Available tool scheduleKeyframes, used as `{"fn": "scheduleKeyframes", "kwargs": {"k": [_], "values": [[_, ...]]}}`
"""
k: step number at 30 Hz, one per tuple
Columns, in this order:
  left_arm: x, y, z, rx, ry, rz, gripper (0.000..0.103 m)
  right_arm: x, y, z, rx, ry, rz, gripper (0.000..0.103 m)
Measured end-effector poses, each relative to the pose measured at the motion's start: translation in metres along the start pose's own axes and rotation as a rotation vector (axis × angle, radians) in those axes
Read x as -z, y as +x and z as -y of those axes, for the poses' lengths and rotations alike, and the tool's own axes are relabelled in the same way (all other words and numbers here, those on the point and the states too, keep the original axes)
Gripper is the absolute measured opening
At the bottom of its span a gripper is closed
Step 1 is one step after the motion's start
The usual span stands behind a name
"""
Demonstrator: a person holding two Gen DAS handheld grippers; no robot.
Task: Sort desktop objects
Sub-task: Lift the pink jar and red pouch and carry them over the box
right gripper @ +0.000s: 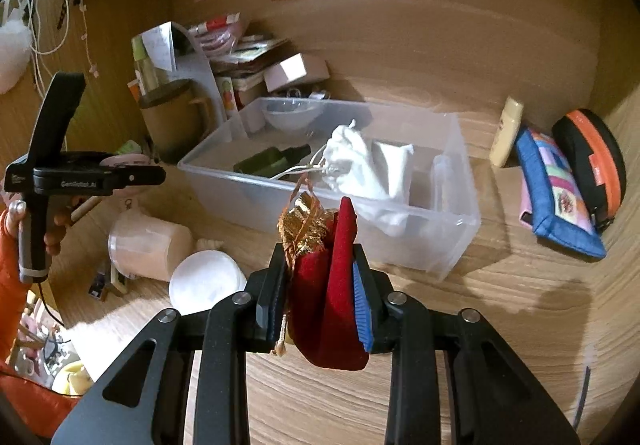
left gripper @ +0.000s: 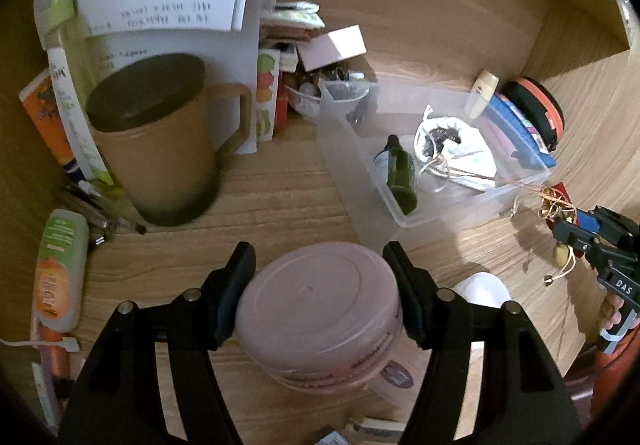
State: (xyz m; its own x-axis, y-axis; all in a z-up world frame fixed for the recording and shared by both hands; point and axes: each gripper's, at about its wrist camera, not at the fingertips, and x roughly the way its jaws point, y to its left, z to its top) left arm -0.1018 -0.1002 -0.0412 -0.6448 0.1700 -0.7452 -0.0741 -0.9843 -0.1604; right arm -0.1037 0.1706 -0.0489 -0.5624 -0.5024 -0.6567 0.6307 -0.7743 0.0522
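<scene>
My left gripper (left gripper: 320, 273) is shut on a round pink jar (left gripper: 320, 313) and holds it above the wooden desk, short of the clear plastic bin (left gripper: 528, 181). My right gripper (right gripper: 320, 265) is shut on a red velvet pouch (right gripper: 332, 309) with a gold drawstring top (right gripper: 300, 225), just in front of the bin (right gripper: 440, 265). The bin holds a dark green bottle (left gripper: 400, 173) and a white drawstring bag (left gripper: 460, 149). The right gripper also shows at the right edge of the left wrist view (left gripper: 576, 233). The left gripper shows at the left of the right wrist view (right gripper: 136, 175).
A brown mug (left gripper: 156, 141) stands left of the bin, with papers and boxes behind it. A tube (left gripper: 60, 269) lies at the left. A white lidded cup (right gripper: 152, 245) and a white lid (right gripper: 206, 281) lie on the desk. A blue pouch (right gripper: 556, 197), an orange case (right gripper: 592, 161) and a cream bottle (right gripper: 508, 133) sit right of the bin.
</scene>
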Motion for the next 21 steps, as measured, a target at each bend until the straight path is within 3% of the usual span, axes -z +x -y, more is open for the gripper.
{"fn": "scheduleKeyframes", "kwargs": {"k": [21], "values": [[-0.041,-0.022,0.03,0.04,0.049,0.093,0.065,-0.036,-0.016,0.003,0.004,-0.024,0.104,0.026]]}}
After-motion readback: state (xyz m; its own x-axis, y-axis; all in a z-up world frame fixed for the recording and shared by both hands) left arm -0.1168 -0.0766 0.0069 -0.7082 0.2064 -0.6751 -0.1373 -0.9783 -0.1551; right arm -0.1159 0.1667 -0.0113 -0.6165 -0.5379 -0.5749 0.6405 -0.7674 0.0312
